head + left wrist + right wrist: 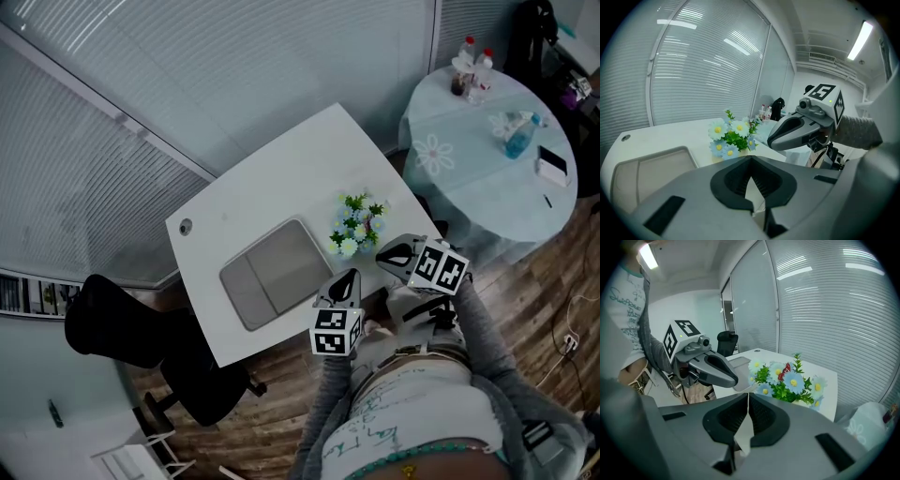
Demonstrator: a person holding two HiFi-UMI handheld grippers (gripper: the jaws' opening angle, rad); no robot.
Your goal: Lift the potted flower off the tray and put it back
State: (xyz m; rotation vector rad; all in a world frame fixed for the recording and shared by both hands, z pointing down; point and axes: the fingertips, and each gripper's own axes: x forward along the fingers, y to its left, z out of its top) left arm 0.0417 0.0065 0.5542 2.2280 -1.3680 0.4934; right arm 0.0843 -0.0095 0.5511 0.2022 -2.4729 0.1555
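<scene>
Here, the flower [357, 225] stands on the white table [272, 178], off the tray [281, 267] and just beside the tray's right edge in the head view. The tray is a grey, shallow rectangle with nothing on it. The flower is a bunch of white and pale blue daisies with yellow centres and green leaves. Its pot is mostly hidden under the blooms, so I cannot tell its shape.

The left gripper [349, 275] hovers at the table's near edge, pointing down and toward the tray's near corner. In its own view the left gripper [751, 164] has its jaws clenched tip to tip, with nothing between them. The flower [732, 136] lies ahead of it and apart, with the tray [647, 164] to the left.

The right gripper [382, 254] sits near the flower on its near side, not touching it. In its own view the right gripper [748, 397] is likewise closed on nothing, and the flower [790, 383] stands just beyond its tips, slightly right.

Behind the table hang blinds [187, 75]. A round table [469, 187] with bottles [472, 66] stands to the right, and a black chair [122, 323] to the left.
</scene>
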